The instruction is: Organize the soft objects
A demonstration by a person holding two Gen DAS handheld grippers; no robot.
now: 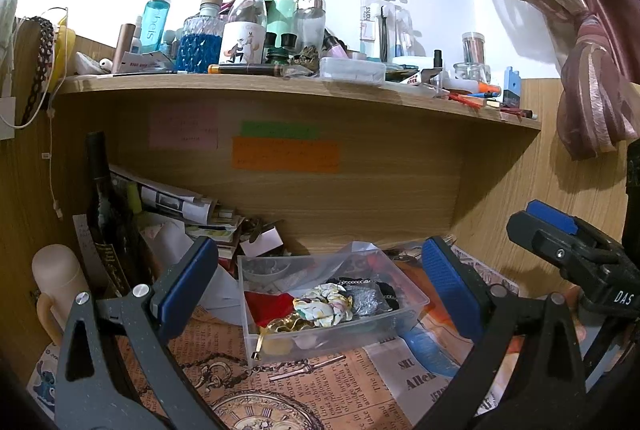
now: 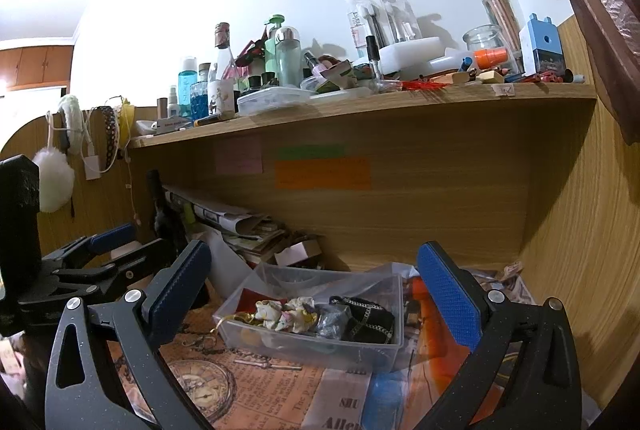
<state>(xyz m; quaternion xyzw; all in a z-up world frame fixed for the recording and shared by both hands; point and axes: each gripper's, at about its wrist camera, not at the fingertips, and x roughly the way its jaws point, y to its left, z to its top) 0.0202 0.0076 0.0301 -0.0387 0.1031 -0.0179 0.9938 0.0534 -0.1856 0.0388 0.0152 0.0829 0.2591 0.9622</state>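
1. The left gripper [image 1: 320, 290] is released, its blue ribbed pads spread wide and holding nothing. It hovers just near of the clear plastic bin [image 1: 416, 304], which sits between the two fingers in the left wrist view.
2. The right gripper [image 2: 314, 296] is likewise released and empty, framing the same clear plastic bin [image 2: 240, 328] from the right side. Both tools look poised above the bin, probably because the soft things are to be sorted in or out of it.
3. The task's things lie inside the bin: a floral scrunchie [image 1: 324, 304] of crumpled pale fabric in the middle, a red cloth [image 1: 266, 308] to its left, and a black chained pouch [image 2: 368, 316] to its right with a silvery glittery piece [image 2: 330, 322] beside it. They touch one another in a loose heap.
4. The bin is thin-walled, translucent and rectangular, and rests on a newspaper-print mat [image 1: 240, 390] showing a pocket watch.
5. Far behind it, stacked papers [image 1: 172, 202] lean under a cluttered wooden shelf [image 1: 280, 86] of bottles; orange and green sticky notes cling to the back panel.
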